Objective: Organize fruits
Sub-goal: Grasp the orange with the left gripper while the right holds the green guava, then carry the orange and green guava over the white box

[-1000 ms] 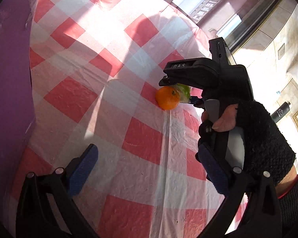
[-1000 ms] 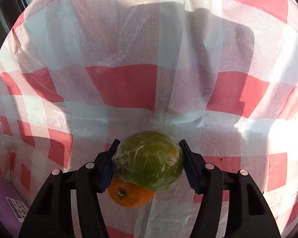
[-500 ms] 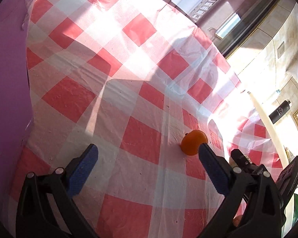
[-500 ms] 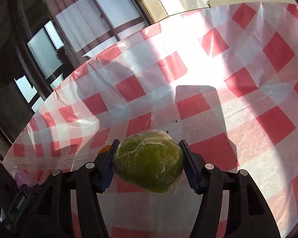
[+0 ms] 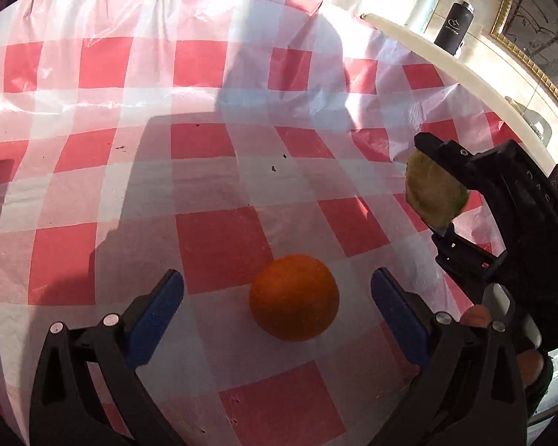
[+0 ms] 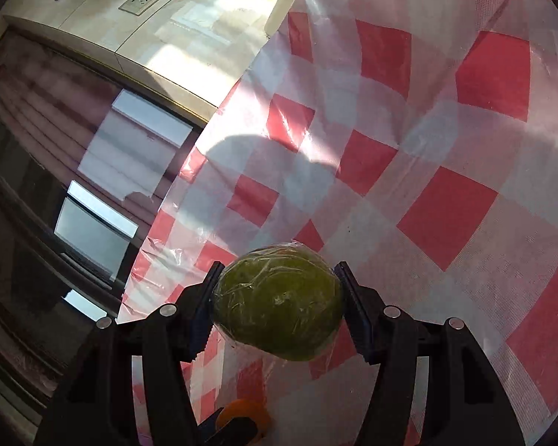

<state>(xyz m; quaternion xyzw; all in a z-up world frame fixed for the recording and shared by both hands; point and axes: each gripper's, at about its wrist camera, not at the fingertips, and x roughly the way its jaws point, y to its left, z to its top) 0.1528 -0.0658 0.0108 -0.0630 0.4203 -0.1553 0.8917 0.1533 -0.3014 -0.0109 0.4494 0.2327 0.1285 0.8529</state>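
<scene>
Holding a green fruit [image 6: 279, 303] wrapped in clear film, the right gripper [image 6: 277, 306] is closed on it, with one pad pressing each side of the fruit. The fruit is lifted above the tablecloth [image 6: 446, 156], which has red and white squares and a thin plastic sheet over it. In the left wrist view the same fruit [image 5: 433, 195] shows at the right side, held in the black right gripper [image 5: 437, 193], well apart from the orange [image 5: 294, 297] and higher than it.

The left gripper [image 5: 277, 310] is wide open and holds nothing. Its two blue pads [image 5: 154, 314] stand on both sides of the orange, and neither pad touches it. The orange lies on the tablecloth [image 5: 130, 171], partly on a red square and partly on a white one, a little closer to the right pad than to the left one. In the right wrist view a small part of the orange [image 6: 241, 414] is visible at the bottom edge, under the held fruit.

Beyond the far edge of the table, a black bottle [image 5: 454, 28] and a white bottle [image 5: 422, 9] stand near each other. A window [image 6: 74, 186] is visible left of the table in the right wrist view
</scene>
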